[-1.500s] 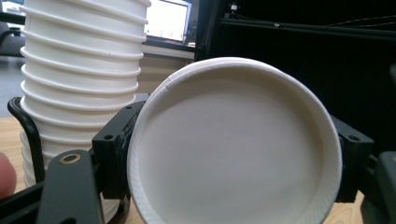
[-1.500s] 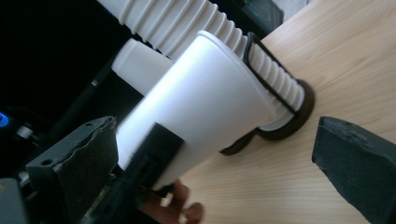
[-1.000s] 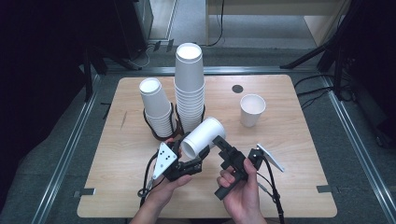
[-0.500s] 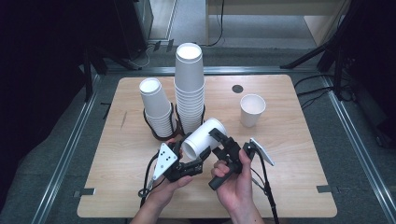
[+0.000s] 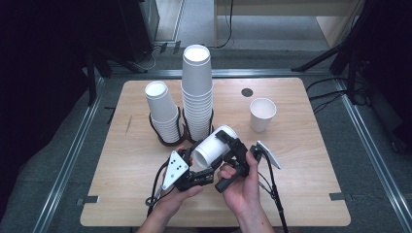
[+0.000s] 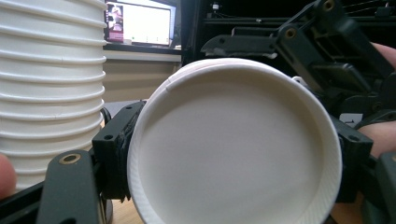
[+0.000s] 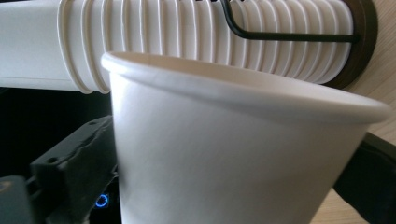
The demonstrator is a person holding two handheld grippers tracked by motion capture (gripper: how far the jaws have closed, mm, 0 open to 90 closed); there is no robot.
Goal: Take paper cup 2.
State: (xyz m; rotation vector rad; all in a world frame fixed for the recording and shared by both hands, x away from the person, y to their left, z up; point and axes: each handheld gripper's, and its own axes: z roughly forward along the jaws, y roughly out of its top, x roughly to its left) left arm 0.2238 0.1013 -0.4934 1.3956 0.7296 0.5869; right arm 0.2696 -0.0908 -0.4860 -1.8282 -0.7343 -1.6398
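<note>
I am holding a cup (image 5: pixel 214 148) on its side above the near middle of the table (image 5: pixel 301 194), just near of the two stacks (image 5: pixel 197 92), so that my right claw (image 5: pixel 232 145) can get at its far end. My left claw (image 5: pixel 197 167) is clamping the cup near its base, hand low and level. My right claw is reaching in from the right, its jaws just closing around the cup near the rim; whether its pads are pressing yet I cannot tell.

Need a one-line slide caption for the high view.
Left gripper holds a paper cup sideways while right gripper closes around it.
</note>
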